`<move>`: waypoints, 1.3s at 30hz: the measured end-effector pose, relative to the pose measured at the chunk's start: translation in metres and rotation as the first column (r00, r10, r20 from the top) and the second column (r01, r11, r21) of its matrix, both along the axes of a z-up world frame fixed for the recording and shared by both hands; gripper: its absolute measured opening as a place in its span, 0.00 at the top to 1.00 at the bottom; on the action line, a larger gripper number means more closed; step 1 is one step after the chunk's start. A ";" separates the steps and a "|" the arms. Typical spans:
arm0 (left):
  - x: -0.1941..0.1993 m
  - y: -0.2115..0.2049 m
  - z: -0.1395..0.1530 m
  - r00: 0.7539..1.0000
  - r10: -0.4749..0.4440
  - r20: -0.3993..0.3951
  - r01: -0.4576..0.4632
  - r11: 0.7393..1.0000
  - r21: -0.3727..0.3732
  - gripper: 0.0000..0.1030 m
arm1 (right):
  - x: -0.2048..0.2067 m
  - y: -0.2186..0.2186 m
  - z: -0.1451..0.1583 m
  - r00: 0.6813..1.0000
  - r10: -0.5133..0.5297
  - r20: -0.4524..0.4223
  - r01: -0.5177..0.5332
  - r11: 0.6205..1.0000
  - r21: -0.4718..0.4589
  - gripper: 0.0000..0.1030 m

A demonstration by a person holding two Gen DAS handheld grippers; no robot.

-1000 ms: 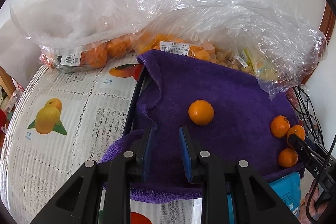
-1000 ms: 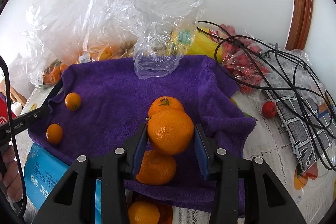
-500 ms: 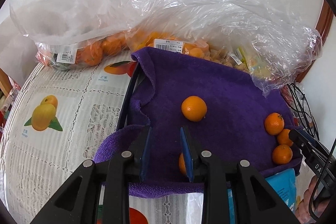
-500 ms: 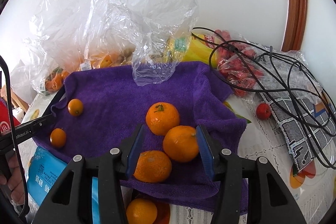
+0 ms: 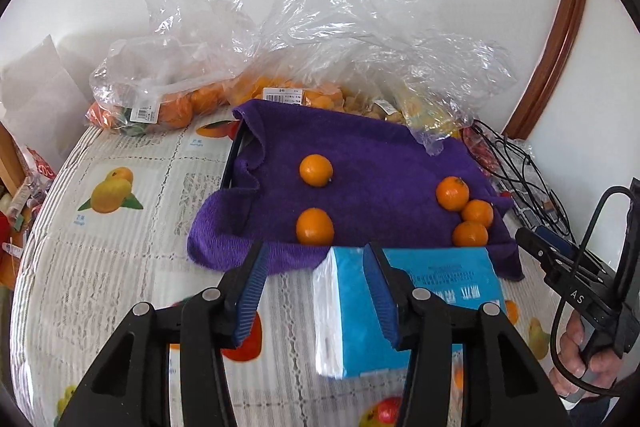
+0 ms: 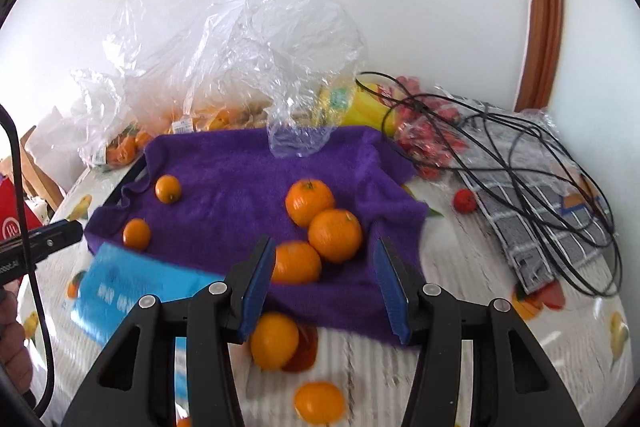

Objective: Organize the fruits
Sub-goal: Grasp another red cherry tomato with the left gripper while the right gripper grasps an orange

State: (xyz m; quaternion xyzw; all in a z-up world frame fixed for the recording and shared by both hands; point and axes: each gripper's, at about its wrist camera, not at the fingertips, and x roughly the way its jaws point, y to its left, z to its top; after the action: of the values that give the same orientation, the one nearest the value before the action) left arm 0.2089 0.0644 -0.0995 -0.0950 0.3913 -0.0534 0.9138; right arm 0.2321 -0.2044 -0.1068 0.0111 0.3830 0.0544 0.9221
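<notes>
White wall behind; table [image 5: 120, 267] covered w/ a lace-pattern cloth printed w/ fruit pictures. Brown curved wood trim [image 6: 540, 7] at upper right.

Purple towel [image 5: 360, 167] spread over mid-table, its left edge draped on a dark tray rim [image 5: 231, 163]. Five oranges lie on the towel in two groups, well apart:
- Left pair: far orange [image 5: 316, 169] and near orange [image 5: 315, 226], the latter close to the towel's front hem.
- Right cluster of three [image 6: 310, 201] [image 6: 335, 235] [image 6: 295, 262], touching or just beside each other.

Two more oranges off the towel, on the tablecloth in front: one [image 6: 274, 340] just past the hem, one [image 6: 319, 402] nearer the camera (blurred).

Blue tissue pack [image 5: 400, 307] lies on the table, touching the towel's front edge.

Behind the towel: crumpled clear plastic bags [image 5: 340, 27] holding more orange fruit, w/ price labels; a bag of red fruit [image 6: 432, 135] to the right; tangled black cables [image 6: 520, 155] over a grey checked cloth [image 6: 520, 219]; one small red fruit [image 6: 464, 201] alone on the tablecloth.

Left gripper [image 5: 314, 291]: jaws have just been opening, now apart, nothing between the pads; the right pad overlaps the tissue pack in view, contact can't be told. It hangs above the table just in front of the towel.

Right gripper [image 6: 326, 287]: jaws apart, gripping nothing; the nearest cluster orange shows beside the left pad, lying on the towel below. A hand [image 5: 584, 343] holds its handle.
</notes>
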 end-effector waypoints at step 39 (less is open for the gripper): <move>-0.072 -0.072 -0.067 0.969 -0.210 -0.127 0.214 0.977 0.018 0.77 | -0.080 -0.027 -0.037 0.996 -0.024 -0.080 0.025 1.000 0.007 0.68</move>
State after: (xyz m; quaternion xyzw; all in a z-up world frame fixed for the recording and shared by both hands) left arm 0.1368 -0.0071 -0.1667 -0.0414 0.4561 -0.1384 0.8781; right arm 0.1525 -0.2311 -0.1440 0.0214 0.4194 0.0441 0.9065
